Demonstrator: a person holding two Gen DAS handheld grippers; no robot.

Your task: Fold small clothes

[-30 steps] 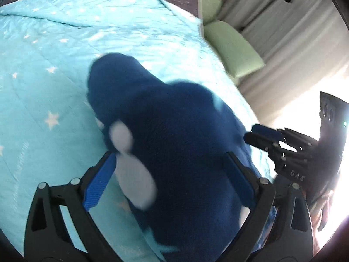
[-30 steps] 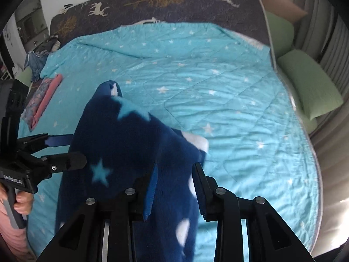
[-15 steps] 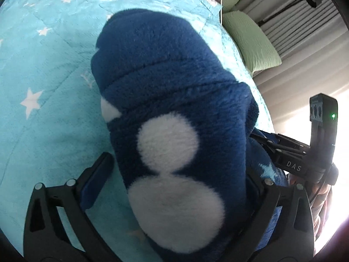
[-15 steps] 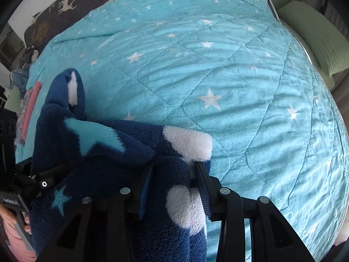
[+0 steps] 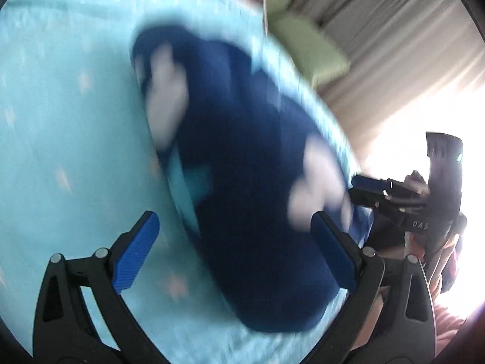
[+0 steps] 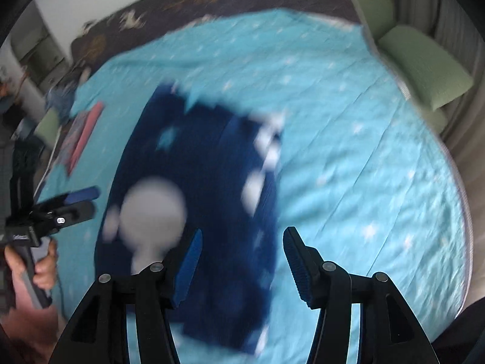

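Fleece garment [image 6: 209, 182] mid-quilt [image 6: 363, 157] — right side free.

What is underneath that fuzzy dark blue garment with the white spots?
The blue garment lies on a turquoise star-print quilt, which shows all around it. The quilt directly beneath is covered, so anything hidden there cannot be seen; the pictures are also blurred.

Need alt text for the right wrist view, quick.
Motion-blurred: a navy fleece garment with white dots lies on a turquoise star-print quilt, beneath the open right gripper. The left gripper is at far left.
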